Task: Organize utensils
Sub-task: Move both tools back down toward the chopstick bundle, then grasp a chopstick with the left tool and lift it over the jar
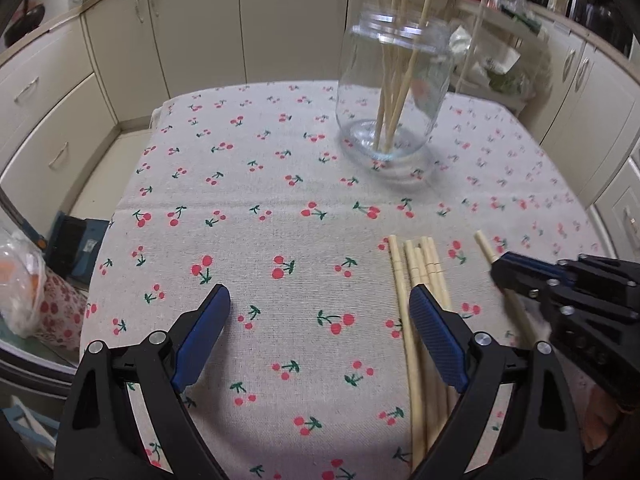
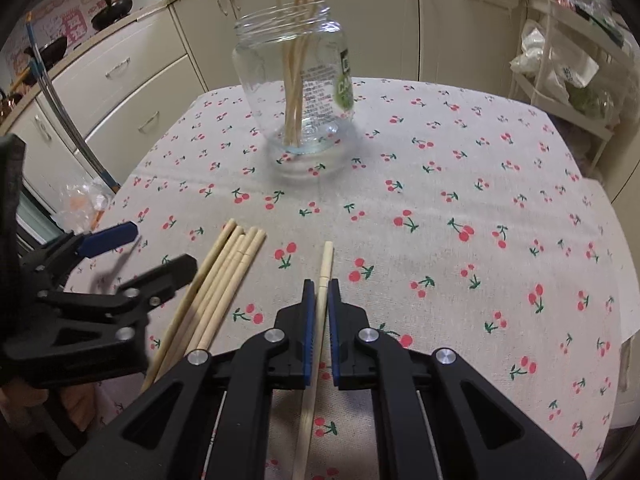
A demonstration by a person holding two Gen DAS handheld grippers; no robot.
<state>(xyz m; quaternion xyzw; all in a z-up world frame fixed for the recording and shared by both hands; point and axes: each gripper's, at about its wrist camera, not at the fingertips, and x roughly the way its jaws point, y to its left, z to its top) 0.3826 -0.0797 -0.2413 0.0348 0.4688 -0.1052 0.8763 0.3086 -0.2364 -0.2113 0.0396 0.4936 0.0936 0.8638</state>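
A clear glass jar (image 1: 394, 92) (image 2: 298, 92) stands on the cherry-print tablecloth (image 1: 256, 248) and holds several wooden chopsticks upright. A bundle of several loose chopsticks (image 1: 420, 280) (image 2: 224, 276) lies flat on the cloth. My right gripper (image 2: 321, 286) (image 1: 502, 270) is shut on a single chopstick (image 2: 325, 260) (image 1: 486, 246), whose tip sticks out past the blue pads. My left gripper (image 1: 320, 300) (image 2: 160, 250) is open, with its right finger over the bundle and nothing pressed between its pads.
Cream kitchen cabinets (image 1: 192, 32) ring the table. A white wire rack with bags (image 2: 568, 64) stands at the back right. A plastic bag (image 1: 20, 292) and a dark box (image 1: 76, 240) sit beyond the table's left edge. Pans (image 2: 112, 8) rest on the counter.
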